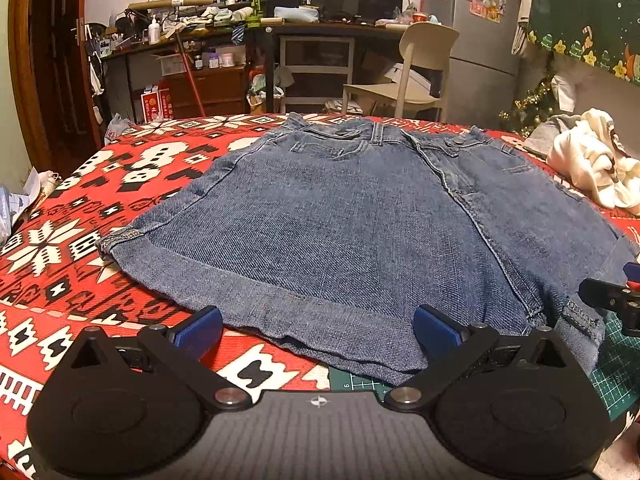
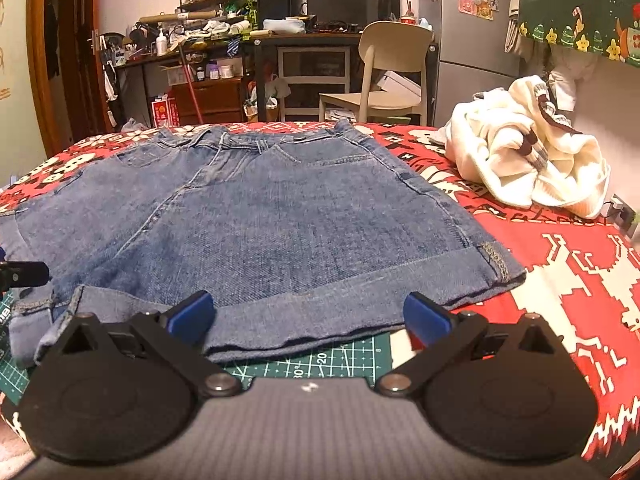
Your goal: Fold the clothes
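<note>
- Denim shorts (image 1: 352, 216) spread flat on patterned cloth (image 1: 80, 208), waistband far side: ready for folding.
- Left gripper (image 1: 318, 326), right gripper (image 2: 308, 312): jaws spread, poised at shorts' near hem, likely to pinch it.

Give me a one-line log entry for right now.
stage: pre-grasp | denim shorts: flat, unfolded on red cloth | left gripper: open at hem | right gripper: open at hem | white garment: heaped aside

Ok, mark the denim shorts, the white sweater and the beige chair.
denim shorts (image 1: 352, 220): left wrist view, middle of the front panel.
white sweater (image 2: 516, 160): right wrist view, centre of the crumpled heap.
beige chair (image 2: 394, 46): right wrist view, on the backrest.
</note>
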The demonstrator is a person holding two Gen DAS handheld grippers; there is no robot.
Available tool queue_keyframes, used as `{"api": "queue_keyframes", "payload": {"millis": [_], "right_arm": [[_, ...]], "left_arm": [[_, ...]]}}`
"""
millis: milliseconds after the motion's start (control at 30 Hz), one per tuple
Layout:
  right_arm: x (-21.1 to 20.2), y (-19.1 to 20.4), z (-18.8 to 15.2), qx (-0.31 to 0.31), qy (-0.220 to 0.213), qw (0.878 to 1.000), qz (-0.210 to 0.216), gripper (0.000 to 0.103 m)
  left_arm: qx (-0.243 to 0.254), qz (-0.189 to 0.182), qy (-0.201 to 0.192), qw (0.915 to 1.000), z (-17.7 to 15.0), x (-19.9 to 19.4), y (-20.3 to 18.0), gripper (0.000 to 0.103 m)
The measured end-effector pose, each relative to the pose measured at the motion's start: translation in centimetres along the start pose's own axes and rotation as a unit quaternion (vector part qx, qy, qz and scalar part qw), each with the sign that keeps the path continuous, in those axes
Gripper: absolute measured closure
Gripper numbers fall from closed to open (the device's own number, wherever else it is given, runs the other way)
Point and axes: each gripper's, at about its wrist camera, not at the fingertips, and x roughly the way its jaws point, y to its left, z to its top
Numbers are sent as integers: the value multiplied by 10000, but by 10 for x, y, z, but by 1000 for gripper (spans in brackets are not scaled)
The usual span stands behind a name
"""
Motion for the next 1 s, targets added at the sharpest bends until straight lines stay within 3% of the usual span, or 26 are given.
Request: {"api": "queue_keyframes", "payload": {"millis": [200, 367, 500, 733, 800, 833, 933, 1000], "right_arm": [[1, 0, 0, -1, -20, 10000, -4, 1], [1, -2, 1, 37, -51, 10000, 59, 1], [-3, -9, 13, 111, 28, 9998, 159, 1], [-7, -9, 58, -303, 207, 9968, 708, 2], [-5, -5, 79, -502, 184, 9940, 955, 6], [-3, -3, 89, -572, 188, 9921, 1101, 11], [11, 8, 123, -782, 282, 9855, 1477, 24], [22, 19, 145, -918, 329, 9808, 1689, 28]], "left_arm": [[253, -146, -457, 9985, 4, -17, -6, 1], [165, -306, -418, 9985, 12, -15, 4, 7], [-81, -111, -354, 9993, 19, -12, 28, 18], [-403, 475, -518, 9967, 32, -13, 83, 19], [-498, 610, -473, 9958, 35, -8, 96, 26], [-570, 575, -433, 9958, 36, -4, 102, 27], [-717, 366, -306, 9963, 39, 6, 116, 46], [-730, 309, -248, 9965, 41, 12, 121, 53]]}}
